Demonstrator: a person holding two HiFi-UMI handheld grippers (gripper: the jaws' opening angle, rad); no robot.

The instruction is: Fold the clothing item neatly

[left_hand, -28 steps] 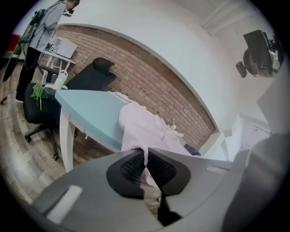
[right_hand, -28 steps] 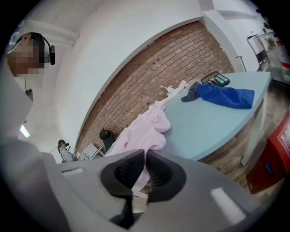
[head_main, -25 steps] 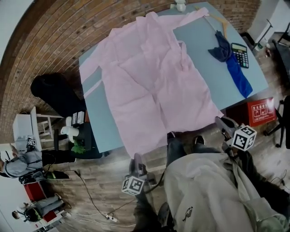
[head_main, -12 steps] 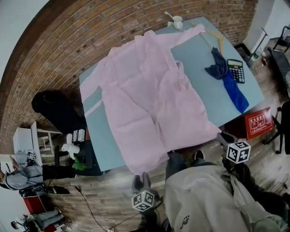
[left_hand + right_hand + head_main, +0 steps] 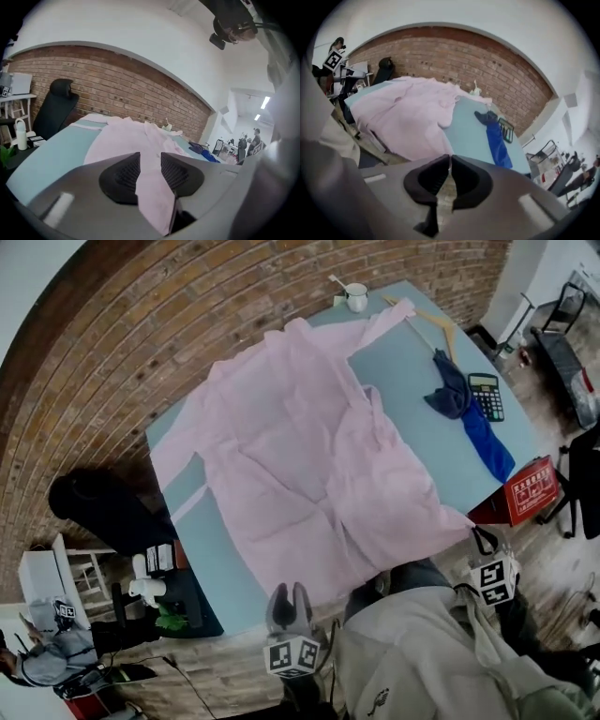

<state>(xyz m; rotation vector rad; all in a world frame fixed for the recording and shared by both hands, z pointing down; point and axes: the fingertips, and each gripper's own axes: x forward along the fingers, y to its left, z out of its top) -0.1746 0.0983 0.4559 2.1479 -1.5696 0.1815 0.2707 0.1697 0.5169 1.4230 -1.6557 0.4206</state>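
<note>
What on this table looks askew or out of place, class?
The pink garment lies crooked and wrinkled across the table, with its hem hanging over the near edge. A blue cloth lies crumpled beside the calculator.

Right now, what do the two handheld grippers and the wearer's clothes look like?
Both the left gripper and right gripper have grey plastic bodies, black ribbed pads and a white cube with black square markers. The person wears a pale beige top with a small dark logo. Both jaws have just been closing: pink cloth between the left's, nothing between the right's.
</note>
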